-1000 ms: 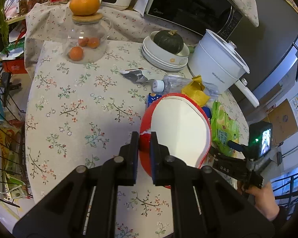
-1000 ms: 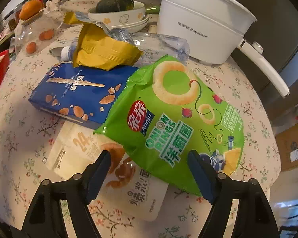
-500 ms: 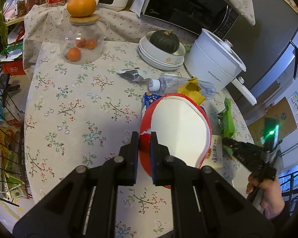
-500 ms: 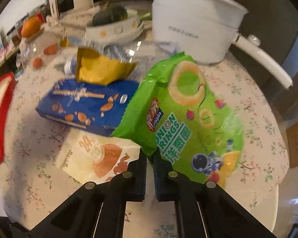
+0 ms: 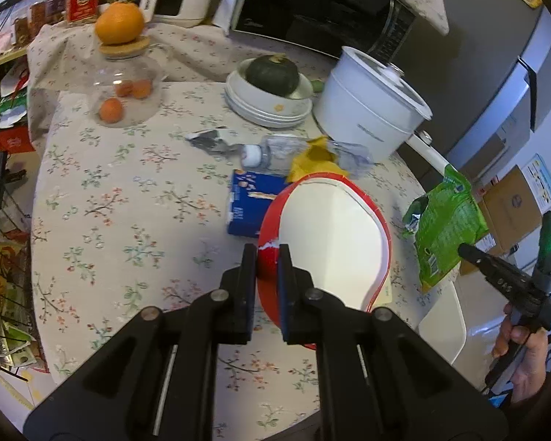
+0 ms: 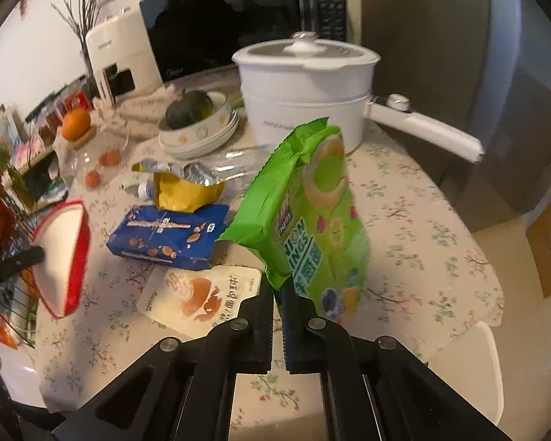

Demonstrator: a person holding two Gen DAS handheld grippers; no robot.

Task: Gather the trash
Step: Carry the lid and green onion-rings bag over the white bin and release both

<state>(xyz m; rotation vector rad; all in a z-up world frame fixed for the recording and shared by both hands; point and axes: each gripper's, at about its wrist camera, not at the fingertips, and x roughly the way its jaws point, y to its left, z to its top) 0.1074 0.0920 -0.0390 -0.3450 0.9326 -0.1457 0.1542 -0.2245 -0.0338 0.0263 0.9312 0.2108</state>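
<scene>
My left gripper (image 5: 267, 253) is shut on the rim of a red paper bucket (image 5: 330, 235) with a white inside, held above the floral table. The bucket (image 6: 60, 257) also shows at the left of the right wrist view. My right gripper (image 6: 276, 286) is shut on the lower corner of a green onion-rings bag (image 6: 312, 213), which hangs lifted off the table; the same bag (image 5: 444, 231) appears at the right of the left wrist view. On the table lie a blue snack box (image 6: 169, 235), a yellow wrapper (image 6: 185, 191), a white snack pouch (image 6: 198, 294) and a plastic bottle (image 5: 272, 152).
A white electric pot (image 6: 305, 92) with a long handle stands at the back, beside stacked bowls holding a dark squash (image 6: 189, 110). A glass jar (image 5: 125, 81) with an orange on top sits far left. A silver wrapper (image 5: 209, 139) lies near the bottle. A microwave (image 5: 323, 11) stands behind.
My right gripper closed on the green bag's corner and lifted it off the table, uncovering the white pouch. The left gripper still holds the red bucket, shifted slightly.
</scene>
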